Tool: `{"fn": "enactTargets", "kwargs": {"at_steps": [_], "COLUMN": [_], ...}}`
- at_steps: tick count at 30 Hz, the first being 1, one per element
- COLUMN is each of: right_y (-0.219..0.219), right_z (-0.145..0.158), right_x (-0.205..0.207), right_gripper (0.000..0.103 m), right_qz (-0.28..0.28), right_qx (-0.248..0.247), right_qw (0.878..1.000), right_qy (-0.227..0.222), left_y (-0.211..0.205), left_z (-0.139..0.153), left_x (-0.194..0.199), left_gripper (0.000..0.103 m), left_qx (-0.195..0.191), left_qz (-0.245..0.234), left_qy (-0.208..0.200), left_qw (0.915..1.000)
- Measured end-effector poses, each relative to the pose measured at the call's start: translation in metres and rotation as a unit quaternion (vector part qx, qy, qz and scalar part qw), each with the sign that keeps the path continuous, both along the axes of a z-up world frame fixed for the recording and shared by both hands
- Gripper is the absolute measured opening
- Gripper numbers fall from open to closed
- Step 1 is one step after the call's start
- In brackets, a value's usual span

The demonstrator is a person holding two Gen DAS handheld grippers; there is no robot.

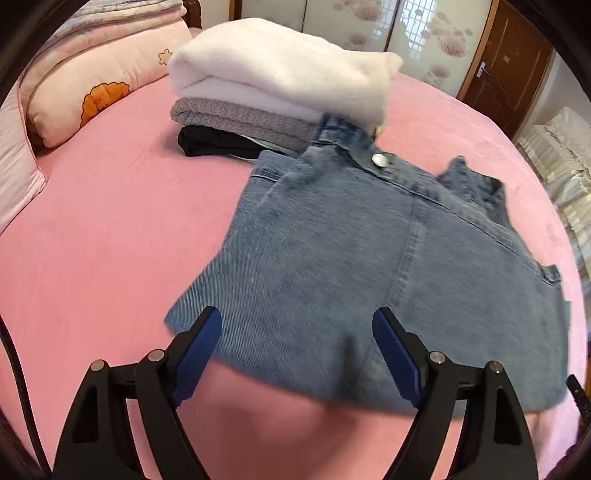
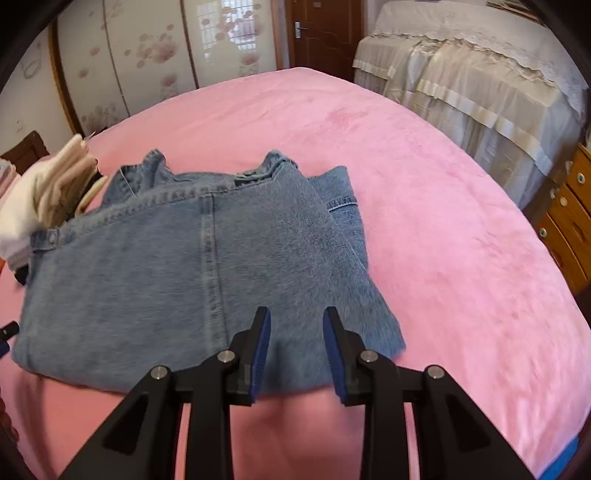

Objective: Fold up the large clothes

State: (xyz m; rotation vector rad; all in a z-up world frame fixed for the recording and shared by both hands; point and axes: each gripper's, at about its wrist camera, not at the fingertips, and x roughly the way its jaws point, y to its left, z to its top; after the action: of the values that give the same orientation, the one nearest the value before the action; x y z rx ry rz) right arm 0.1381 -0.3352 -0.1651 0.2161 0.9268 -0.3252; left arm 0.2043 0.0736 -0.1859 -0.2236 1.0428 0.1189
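A pair of blue jeans lies folded on the pink bed, waistband with its metal button toward the far side. My left gripper hovers above the near folded edge, jaws wide apart with nothing between them. In the right wrist view the same jeans spread across the bed. My right gripper hangs over their near right corner, jaws a little apart, and the pads press on nothing.
A stack of folded clothes, white over grey over black, sits just behind the jeans. A pink pillow lies far left. A covered bed, a wooden drawer unit and a door stand beyond the bed.
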Motion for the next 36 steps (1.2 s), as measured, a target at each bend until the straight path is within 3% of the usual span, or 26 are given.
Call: {"fn": "enactTargets", "kwargs": {"at_steps": [4,10,17,21,25,31,33,36], "right_y": [0.017,0.049,0.102,0.131,0.152,0.168,0.171,0.172], "right_z": [0.027,0.054,0.072,0.07,0.062,0.044,0.037,0.027], "right_x": [-0.021,-0.044,-0.077,-0.089,-0.085,-0.063,-0.055,-0.043], "right_gripper": [0.043,0.044,0.044,0.044,0.044,0.044,0.044,0.044], "right_qz": [-0.007,0.018,0.083,0.125,0.153,0.164,0.162,0.157], "right_qx": [0.013,0.016,0.034,0.033,0.029,0.044,0.042,0.042], "right_qw": [1.0,1.0,0.994,0.989,0.986,0.984,0.984,0.986], "right_qy": [-0.008,-0.017,-0.055,-0.067,-0.064,-0.055,-0.054,-0.047], "left_y": [-0.013,-0.027,-0.026,-0.014,0.01,0.042,0.049,0.053], "left_z": [0.028,0.064,0.07,0.049,0.013,-0.041,-0.063,-0.078], "left_x": [-0.025,-0.067,-0.11,-0.128,-0.126,-0.089,-0.07,-0.048], "left_gripper": [0.084,0.085,0.085,0.085,0.085,0.085,0.084,0.084], "left_qx": [0.002,-0.027,-0.112,-0.173,-0.23,-0.292,-0.32,-0.332], "left_qz": [-0.019,-0.05,-0.088,-0.101,-0.072,-0.02,-0.004,0.007], "left_qy": [-0.002,-0.004,-0.005,-0.011,-0.017,-0.036,-0.036,-0.055], "left_qw": [0.9998,0.9984,0.9898,0.9798,0.9705,0.9555,0.9467,0.9416]}}
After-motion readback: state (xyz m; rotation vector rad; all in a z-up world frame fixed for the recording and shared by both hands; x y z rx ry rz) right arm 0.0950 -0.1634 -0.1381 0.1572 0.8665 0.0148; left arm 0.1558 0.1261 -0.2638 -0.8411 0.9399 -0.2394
